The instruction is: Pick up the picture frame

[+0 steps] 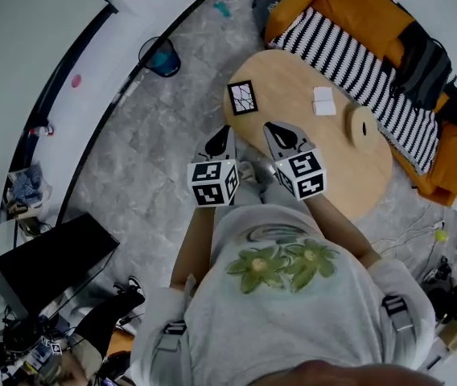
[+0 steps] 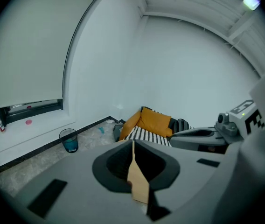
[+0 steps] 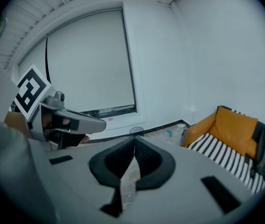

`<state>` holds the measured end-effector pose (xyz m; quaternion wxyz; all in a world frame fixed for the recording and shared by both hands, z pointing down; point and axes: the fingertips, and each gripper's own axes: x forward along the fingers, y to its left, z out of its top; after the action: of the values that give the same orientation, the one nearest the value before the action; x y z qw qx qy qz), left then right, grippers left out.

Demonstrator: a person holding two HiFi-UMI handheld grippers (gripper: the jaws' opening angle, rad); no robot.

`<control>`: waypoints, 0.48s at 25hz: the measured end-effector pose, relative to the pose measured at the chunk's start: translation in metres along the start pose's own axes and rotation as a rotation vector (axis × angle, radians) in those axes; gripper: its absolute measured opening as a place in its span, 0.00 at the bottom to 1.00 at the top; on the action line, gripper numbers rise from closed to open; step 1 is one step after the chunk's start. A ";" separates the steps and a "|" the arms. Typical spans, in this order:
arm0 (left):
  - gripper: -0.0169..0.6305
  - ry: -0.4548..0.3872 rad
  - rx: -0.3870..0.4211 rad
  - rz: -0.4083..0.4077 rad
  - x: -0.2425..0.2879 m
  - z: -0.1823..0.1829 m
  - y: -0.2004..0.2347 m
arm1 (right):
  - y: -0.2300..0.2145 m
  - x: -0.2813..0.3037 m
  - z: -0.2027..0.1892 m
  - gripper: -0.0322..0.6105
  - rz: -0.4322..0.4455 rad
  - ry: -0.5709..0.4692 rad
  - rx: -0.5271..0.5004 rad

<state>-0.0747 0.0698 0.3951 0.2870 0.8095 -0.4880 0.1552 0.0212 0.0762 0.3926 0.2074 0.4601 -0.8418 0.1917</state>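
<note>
A small black picture frame (image 1: 242, 97) with a pale cracked pattern stands on the far left part of the oval wooden table (image 1: 293, 71). My left gripper (image 1: 223, 131) hangs at the table's near left edge, short of the frame, jaws shut and empty. My right gripper (image 1: 270, 125) is beside it over the near part of the table, also shut with nothing held. In the left gripper view the closed jaws (image 2: 133, 143) show only a strip of table; the right gripper view's closed jaws (image 3: 135, 140) show floor. The frame is hidden in both gripper views.
A white folded card (image 1: 323, 101) and a round wooden disc (image 1: 363, 127) lie on the table's right. An orange sofa (image 1: 349, 6) with a striped blanket (image 1: 357, 71) stands behind it. A blue-lined waste bin (image 1: 161, 56) sits on the grey floor at the left wall.
</note>
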 end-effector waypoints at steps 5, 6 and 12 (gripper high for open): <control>0.05 0.010 0.003 -0.008 0.010 0.006 0.010 | -0.001 0.012 0.003 0.07 0.002 0.013 -0.003; 0.05 0.007 0.005 -0.008 0.012 0.008 0.011 | -0.002 0.014 0.002 0.09 0.003 0.018 0.002; 0.15 0.016 0.021 -0.003 0.028 0.009 0.017 | -0.012 0.031 -0.002 0.16 0.002 0.049 0.020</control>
<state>-0.0768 0.0383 0.4087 0.2826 0.8120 -0.4827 0.1666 0.0165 0.0500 0.4125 0.2231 0.4566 -0.8349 0.2113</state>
